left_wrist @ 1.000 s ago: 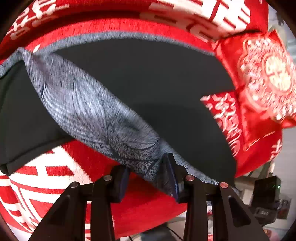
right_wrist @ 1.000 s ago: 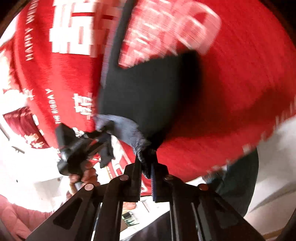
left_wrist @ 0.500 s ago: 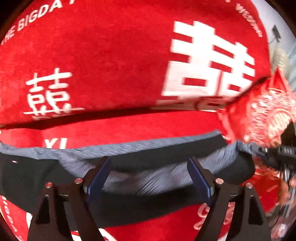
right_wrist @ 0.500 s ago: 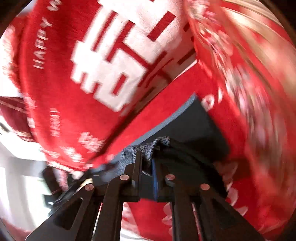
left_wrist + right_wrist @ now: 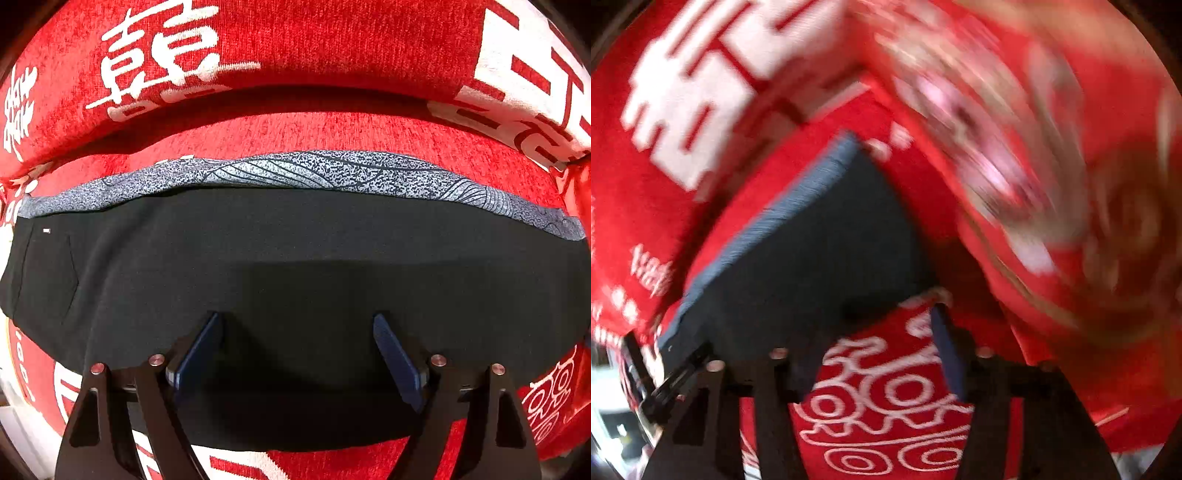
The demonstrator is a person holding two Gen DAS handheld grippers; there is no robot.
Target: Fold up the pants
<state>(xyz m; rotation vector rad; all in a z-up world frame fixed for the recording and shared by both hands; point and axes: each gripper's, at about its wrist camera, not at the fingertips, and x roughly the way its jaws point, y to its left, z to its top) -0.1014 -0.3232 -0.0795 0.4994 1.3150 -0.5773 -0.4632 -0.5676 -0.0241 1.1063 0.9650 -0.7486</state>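
Note:
Black pants (image 5: 295, 258) with a grey patterned band (image 5: 332, 171) along the far edge lie flat and folded on a red blanket (image 5: 314, 129). My left gripper (image 5: 297, 334) hovers just over the black cloth, open wide, with nothing pinched between its blue pads. In the blurred right wrist view the pants (image 5: 812, 251) lie ahead and to the left. The right gripper (image 5: 875, 332) sits past their near corner, its jaws opening. Between its fingers shows only red blanket with white swirls (image 5: 886, 387).
The blanket rises at the back over a padded surface with large white characters (image 5: 162, 55). A red embroidered cushion (image 5: 1034, 155) lies close on the right, blurred. A dark gripper body (image 5: 639, 380) shows at the right wrist view's left edge.
Both grippers let go of the pants, first the left, then the right, and the cloth has dropped flat on the blanket. The left gripper has swung down over it.

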